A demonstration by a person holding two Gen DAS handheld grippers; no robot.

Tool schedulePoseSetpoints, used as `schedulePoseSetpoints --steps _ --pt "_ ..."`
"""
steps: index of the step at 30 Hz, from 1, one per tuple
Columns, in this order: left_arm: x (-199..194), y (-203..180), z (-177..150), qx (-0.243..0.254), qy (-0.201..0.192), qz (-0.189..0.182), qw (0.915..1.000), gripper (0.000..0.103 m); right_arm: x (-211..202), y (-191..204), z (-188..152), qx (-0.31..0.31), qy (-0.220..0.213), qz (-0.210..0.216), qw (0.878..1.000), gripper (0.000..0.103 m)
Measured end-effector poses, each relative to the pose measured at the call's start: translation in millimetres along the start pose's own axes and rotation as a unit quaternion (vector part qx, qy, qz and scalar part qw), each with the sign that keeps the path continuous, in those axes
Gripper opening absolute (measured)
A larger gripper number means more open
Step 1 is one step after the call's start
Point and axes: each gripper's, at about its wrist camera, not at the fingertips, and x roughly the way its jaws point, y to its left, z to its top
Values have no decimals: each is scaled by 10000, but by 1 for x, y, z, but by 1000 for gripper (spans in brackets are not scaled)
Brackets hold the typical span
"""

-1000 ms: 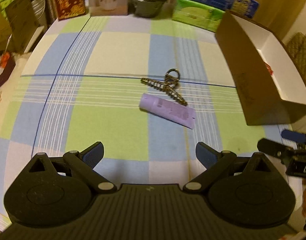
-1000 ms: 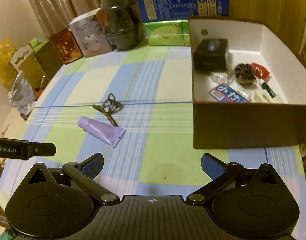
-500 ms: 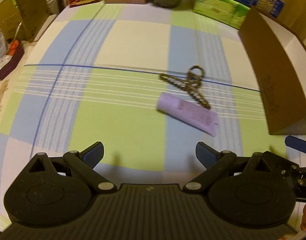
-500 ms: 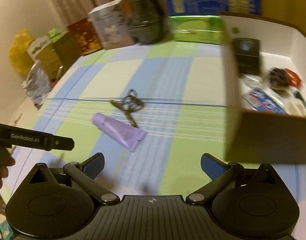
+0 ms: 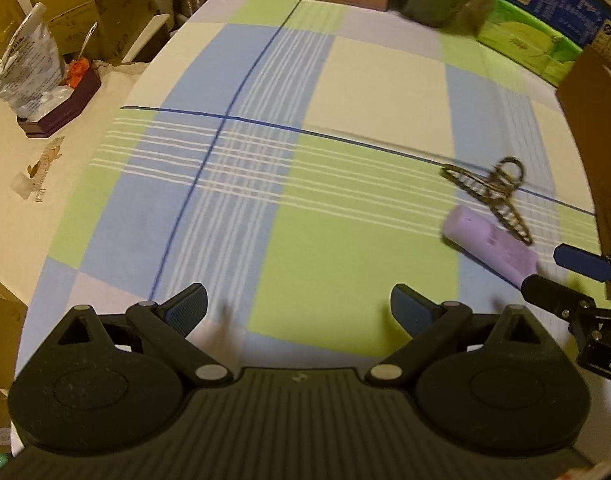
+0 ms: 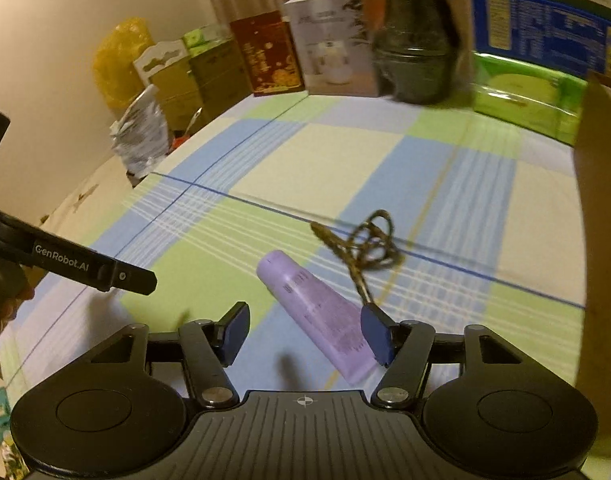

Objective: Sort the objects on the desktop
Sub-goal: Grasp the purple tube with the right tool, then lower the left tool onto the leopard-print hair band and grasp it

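Tube (image 6: pixel 321 312), lilac, lies on the checked desk (image 6: pixel 345 160), its crimped end between the right gripper's (image 6: pixel 305 332) spread fingers (image 6: pixel 375 334), which do not yet pinch it. Just beside its far side lies a brass clip (image 6: pixel 363 248). Left gripper (image 5: pixel 299 306) hovers over bare cloth, fingers spread wide. A brown box (image 5: pixel 597 128) stands right of both.

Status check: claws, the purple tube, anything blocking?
Both claws open, left claw idle. Right claw straddling purple tube, not gripped. Hair clip touching the tube's far side.
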Motion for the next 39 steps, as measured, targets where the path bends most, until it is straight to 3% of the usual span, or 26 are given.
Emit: schedulePoseSetpoints --steps 12,16,18,27,39 --pt "17 15 10 142 141 -89 9998 97 47 11 7 -711 221 -194 9970 55" --pt "18 16 9 195 147 -110 9996 97 48 14 1 -802 502 -226 9953 33" --pt "20 16 9 201 165 -123 9996 97 43 17 -6 -826 447 -234 9953 33" --pt "15 5 9 379 83 -208 9990 97 11 18 -35 -436 439 -339 9975 33" --pt "11 -36 8 856 -26 -499 9951 96 -46 -16 -70 453 455 -1447 9874 33"
